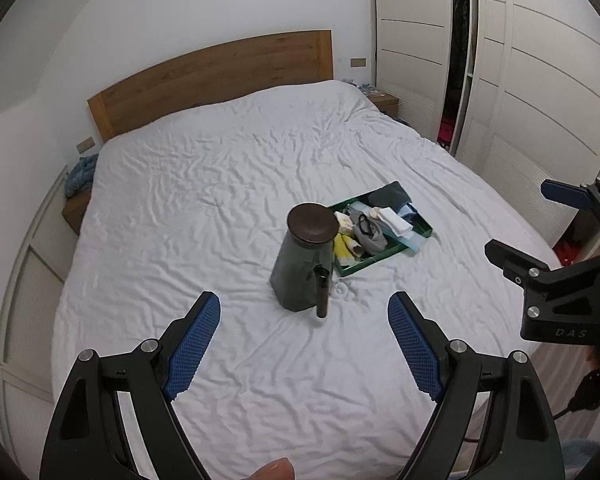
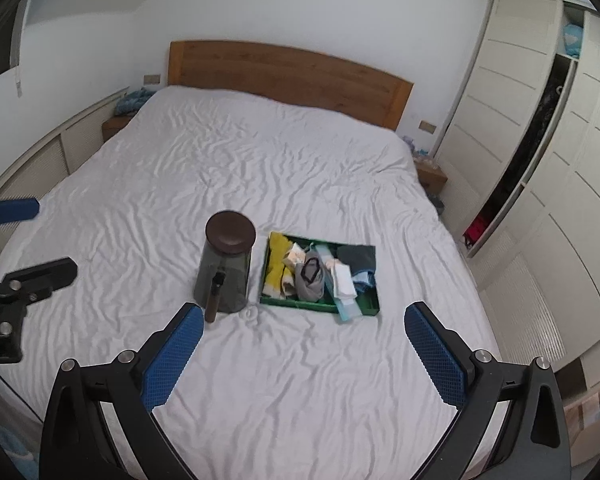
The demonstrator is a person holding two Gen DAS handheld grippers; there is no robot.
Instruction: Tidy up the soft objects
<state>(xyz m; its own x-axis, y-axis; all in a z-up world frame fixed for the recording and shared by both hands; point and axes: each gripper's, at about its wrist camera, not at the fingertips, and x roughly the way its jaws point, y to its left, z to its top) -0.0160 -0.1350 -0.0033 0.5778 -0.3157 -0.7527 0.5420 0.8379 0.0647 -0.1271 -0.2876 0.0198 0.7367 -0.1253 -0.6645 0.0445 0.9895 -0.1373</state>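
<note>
A green tray (image 1: pixel 382 258) (image 2: pixel 358 308) lies on the white bed and holds several soft cloths and socks: yellow (image 2: pixel 277 264), grey (image 2: pixel 310 278), white (image 2: pixel 346 278) and dark grey (image 2: pixel 358 256). A dark glass jar with a brown lid (image 1: pixel 300 264) (image 2: pixel 225 268) stands just left of the tray. My left gripper (image 1: pixel 304 312) is open and empty, above the bed in front of the jar. My right gripper (image 2: pixel 304 326) is open and empty, in front of the tray. Each gripper shows at the edge of the other's view.
The bed (image 1: pixel 220 184) has a wrinkled white sheet and a wooden headboard (image 2: pixel 292 76). White wardrobes (image 2: pixel 540 152) stand on the right with one door ajar. Nightstands flank the bed; a blue knitted thing (image 1: pixel 78 176) lies on the left one.
</note>
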